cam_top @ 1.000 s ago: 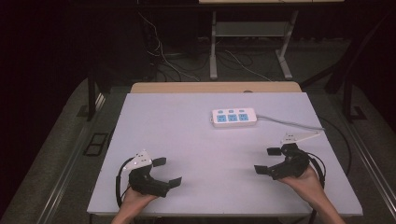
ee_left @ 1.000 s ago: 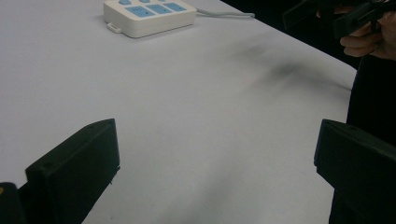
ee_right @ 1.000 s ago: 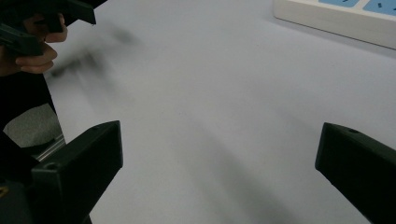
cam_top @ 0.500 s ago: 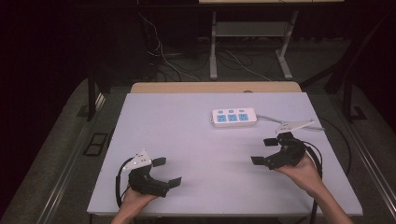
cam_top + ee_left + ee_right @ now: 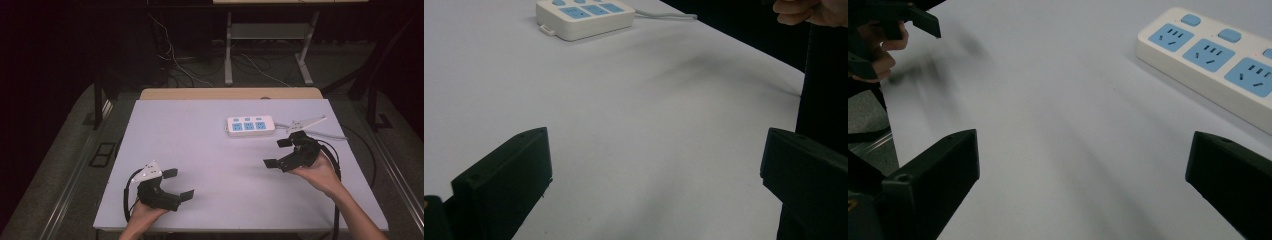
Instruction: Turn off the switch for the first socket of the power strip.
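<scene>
Lying near R gripper fingers, power strip

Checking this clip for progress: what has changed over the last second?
The right gripper has moved up the table toward the power strip, jaws open, holding nothing. The left gripper stayed near the table's front edge, open. The power strip has not moved.

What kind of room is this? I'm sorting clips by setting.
Probably a lab or test workshop: a plain white table holding a white power strip with blue sockets, loose cables on the dark floor, and metal frame legs behind.
</scene>
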`<control>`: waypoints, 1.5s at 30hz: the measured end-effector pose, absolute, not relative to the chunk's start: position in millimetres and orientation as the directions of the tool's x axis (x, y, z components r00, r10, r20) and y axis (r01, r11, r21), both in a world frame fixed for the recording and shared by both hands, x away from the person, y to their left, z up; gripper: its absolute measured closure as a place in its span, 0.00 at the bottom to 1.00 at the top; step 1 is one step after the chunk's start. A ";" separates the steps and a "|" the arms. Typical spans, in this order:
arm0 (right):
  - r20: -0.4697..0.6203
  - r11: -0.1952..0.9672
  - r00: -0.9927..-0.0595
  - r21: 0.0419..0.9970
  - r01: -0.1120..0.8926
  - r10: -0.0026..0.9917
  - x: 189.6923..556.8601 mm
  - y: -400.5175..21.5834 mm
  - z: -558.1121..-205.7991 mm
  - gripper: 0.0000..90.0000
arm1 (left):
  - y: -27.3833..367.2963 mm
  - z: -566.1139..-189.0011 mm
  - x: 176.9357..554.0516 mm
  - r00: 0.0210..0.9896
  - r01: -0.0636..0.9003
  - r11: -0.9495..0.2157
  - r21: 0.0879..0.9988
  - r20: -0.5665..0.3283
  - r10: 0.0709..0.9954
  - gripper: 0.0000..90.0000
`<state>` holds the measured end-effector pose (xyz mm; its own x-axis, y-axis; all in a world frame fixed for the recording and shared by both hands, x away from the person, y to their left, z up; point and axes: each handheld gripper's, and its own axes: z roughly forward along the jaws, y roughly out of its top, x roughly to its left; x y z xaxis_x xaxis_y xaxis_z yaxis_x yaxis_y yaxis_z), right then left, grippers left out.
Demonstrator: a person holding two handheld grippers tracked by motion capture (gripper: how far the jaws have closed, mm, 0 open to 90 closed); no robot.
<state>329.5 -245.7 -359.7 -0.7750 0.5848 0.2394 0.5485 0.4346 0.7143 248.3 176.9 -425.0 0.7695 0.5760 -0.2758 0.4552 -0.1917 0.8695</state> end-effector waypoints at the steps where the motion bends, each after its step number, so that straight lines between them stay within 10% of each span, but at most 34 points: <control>1: 0.236 0.438 -0.776 0.713 0.547 0.585 331.2 -245.0 -359.1 0.01 | 176.9 -425.0 248.2 0.770 0.455 -0.192 0.870 -0.276 0.576 0.00; 45: 0.222 0.516 -0.774 0.633 0.577 0.593 410.1 -231.2 -354.3 0.01 | 179.0 -424.4 248.7 0.768 0.456 -0.185 0.870 -0.280 0.577 0.00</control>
